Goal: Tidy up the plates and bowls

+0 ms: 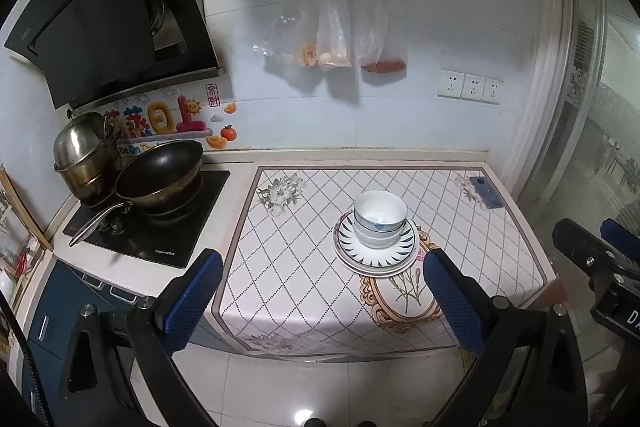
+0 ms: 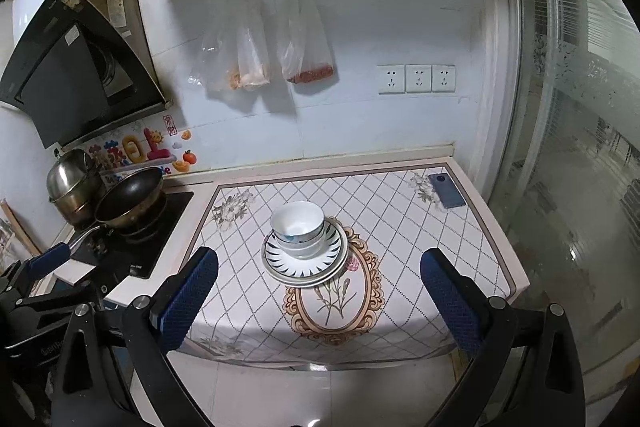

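Note:
A stack of white bowls (image 1: 379, 217) sits on a stack of plates (image 1: 376, 253), the top plate with a dark striped rim, on the patterned cloth of the counter (image 1: 304, 227). The same bowls (image 2: 298, 227) and plates (image 2: 304, 263) show in the right wrist view. My left gripper (image 1: 322, 259) is open and empty, held back from the counter's front edge, short of the stack. My right gripper (image 2: 318, 261) is open and empty, also back from the front edge. The right gripper's body shows at the left wrist view's right edge (image 1: 600, 259).
A black wok (image 1: 160, 179) and a steel pot (image 1: 82, 155) stand on the cooktop (image 1: 148, 227) at left. A blue phone (image 1: 486, 191) lies at the counter's back right corner. Plastic bags (image 1: 334, 31) hang on the wall. A glass door (image 2: 580, 187) is at right.

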The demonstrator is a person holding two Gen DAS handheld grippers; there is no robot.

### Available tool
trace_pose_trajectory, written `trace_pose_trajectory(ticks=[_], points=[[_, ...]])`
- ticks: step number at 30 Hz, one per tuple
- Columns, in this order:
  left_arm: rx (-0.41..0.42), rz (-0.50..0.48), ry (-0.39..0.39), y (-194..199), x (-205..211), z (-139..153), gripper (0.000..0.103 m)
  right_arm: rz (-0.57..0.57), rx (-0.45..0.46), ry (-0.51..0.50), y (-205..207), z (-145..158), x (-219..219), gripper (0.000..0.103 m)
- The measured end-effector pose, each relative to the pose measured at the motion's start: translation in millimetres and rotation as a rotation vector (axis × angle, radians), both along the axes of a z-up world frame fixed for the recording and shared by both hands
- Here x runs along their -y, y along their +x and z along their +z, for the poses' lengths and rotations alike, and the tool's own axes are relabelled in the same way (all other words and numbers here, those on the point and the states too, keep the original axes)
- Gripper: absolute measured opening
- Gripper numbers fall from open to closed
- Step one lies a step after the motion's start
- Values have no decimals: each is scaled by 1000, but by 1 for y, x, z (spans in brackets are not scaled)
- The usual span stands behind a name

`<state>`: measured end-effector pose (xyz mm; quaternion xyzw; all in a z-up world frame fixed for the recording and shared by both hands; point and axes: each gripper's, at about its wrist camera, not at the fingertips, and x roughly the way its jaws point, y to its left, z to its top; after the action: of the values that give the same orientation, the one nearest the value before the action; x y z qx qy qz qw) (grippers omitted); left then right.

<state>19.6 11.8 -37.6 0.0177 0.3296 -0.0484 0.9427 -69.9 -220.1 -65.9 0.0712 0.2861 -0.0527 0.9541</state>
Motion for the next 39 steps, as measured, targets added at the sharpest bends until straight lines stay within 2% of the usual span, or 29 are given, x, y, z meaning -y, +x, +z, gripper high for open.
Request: trace_pose_trajectory(ticks=[39], points=[[13, 9, -23, -10, -3, 4, 103, -29, -10, -16, -12, -1, -9, 103]])
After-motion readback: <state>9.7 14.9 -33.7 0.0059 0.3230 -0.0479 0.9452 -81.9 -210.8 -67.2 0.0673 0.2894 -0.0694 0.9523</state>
